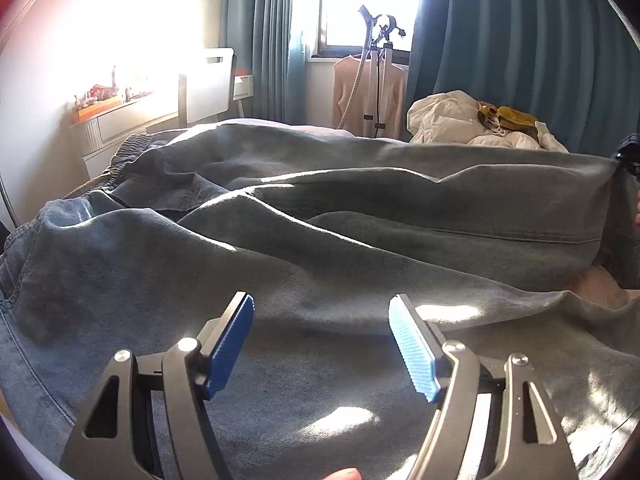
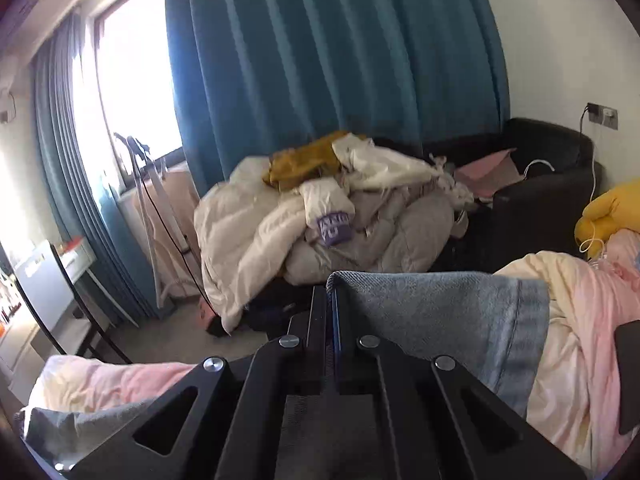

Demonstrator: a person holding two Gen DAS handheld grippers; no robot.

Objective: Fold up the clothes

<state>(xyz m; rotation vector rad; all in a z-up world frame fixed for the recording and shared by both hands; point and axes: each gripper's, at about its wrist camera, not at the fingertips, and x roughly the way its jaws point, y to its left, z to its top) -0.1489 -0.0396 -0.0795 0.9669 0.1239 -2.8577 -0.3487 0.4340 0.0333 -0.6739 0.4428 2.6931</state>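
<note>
A pair of grey-blue jeans (image 1: 320, 216) lies spread across the bed in the left wrist view, waistband at the far left, legs running right. My left gripper (image 1: 322, 320) is open just above the near leg, with nothing between its blue pads (image 1: 412, 348). My right gripper (image 2: 330, 300) is shut on the hem end of a jeans leg (image 2: 440, 312), which drapes to the right of the jaws. The right gripper also shows at the right edge of the left wrist view (image 1: 630, 156), lifting that leg end.
A pink and cream duvet (image 2: 580, 340) covers the bed. A pile of white bedding and a mustard garment (image 2: 320, 208) sits on a black sofa (image 2: 540, 184). A garment steamer stand (image 1: 378, 68), teal curtains (image 2: 320, 60) and a desk (image 1: 120, 112) stand beyond.
</note>
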